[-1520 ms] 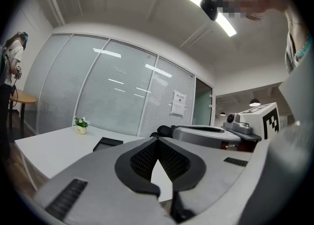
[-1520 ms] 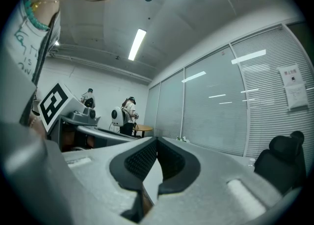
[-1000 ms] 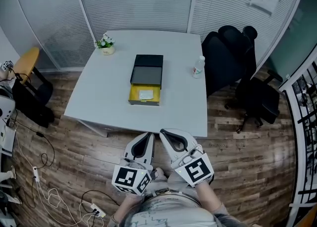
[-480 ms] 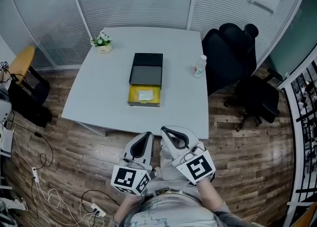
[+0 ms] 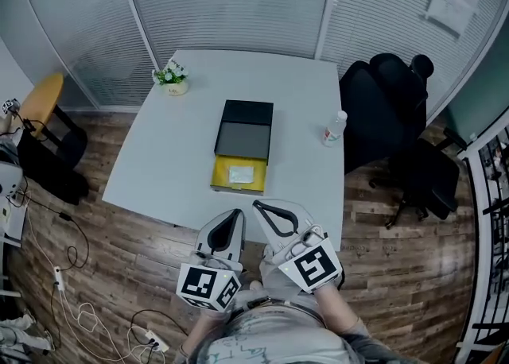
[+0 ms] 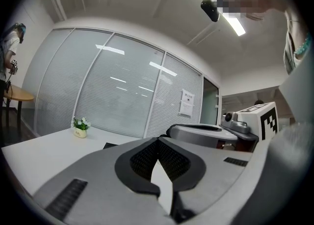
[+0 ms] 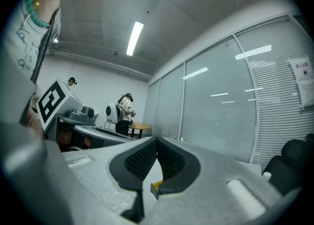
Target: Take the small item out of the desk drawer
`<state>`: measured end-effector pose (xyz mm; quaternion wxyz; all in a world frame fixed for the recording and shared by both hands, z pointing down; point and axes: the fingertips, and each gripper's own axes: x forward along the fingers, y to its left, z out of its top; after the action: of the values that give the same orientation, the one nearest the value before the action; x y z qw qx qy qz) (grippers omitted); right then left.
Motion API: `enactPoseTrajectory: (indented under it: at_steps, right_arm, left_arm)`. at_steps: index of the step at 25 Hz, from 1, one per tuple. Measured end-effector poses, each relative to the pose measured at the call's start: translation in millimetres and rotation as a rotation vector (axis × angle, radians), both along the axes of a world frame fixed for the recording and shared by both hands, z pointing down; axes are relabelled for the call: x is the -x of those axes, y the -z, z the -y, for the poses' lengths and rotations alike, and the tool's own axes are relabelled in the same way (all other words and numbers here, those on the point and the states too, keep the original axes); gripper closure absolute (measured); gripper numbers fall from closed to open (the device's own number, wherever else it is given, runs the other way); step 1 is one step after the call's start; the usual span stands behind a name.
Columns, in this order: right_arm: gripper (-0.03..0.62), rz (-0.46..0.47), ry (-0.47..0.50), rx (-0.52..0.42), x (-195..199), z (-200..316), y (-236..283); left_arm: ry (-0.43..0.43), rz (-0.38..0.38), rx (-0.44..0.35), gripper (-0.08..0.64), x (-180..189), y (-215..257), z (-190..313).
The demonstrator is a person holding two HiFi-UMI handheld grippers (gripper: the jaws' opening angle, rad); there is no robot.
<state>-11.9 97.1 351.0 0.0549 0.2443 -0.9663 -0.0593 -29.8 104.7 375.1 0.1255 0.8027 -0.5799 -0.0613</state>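
Observation:
A black desk drawer unit [image 5: 246, 125] lies on the white table [image 5: 159, 156]. Its yellow drawer [image 5: 238, 185] is pulled out toward me, with a small white item [image 5: 240, 172] lying inside. Both grippers hang in front of the table's near edge, short of the drawer. My left gripper [image 5: 235, 214] is shut and empty, its pads meeting at the tip [image 6: 158, 140]. My right gripper [image 5: 257, 207] is also shut and empty [image 7: 157, 140]. A corner of the yellow drawer [image 7: 156, 186] shows through the gap below its pads.
A small flower pot [image 5: 172, 80] stands at the table's far left corner and a water bottle [image 5: 335, 127] near its right edge. Black office chairs [image 5: 398, 116] stand to the right. Cables and a power strip [image 5: 151, 338] lie on the wood floor at left. A person [image 7: 122, 113] stands far off.
The head view has shifted, so the table and drawer now sit a little lower and further right in the picture, nearer to both grippers. Both grippers stay shut.

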Motion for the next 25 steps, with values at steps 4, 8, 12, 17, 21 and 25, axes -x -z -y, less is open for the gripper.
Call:
enactPoseTrajectory:
  at_steps: [4,8,12,17,21,25]
  right_arm:
    - [0.591,0.006,0.023,0.007,5,27,2]
    - [0.591,0.009,0.034,0.017,5,48,0]
    - [0.591,0.022,0.038,0.022,5,62,1]
    - [0.591,0.026,0.056,0.019,6,80,3]
    - [0.591,0.028,0.082,0.011,6,94,4]
    - [0.591,0.027,0.096,0.014,6,109,3]
  left_arm:
    - [0.009,0.004,0.007,0.561,1,-2,28]
    - [0.017,0.009,0.021,0.561,1,-1,49]
    - [0.019,0.02,0.021,0.563,1,-2,63]
    - [0.037,0.022,0.017,0.561,1,1,79]
    - [0.059,0.018,0.014,0.561,1,2,94]
    - [0.071,0.025,0.014,0.561,1,0,108]
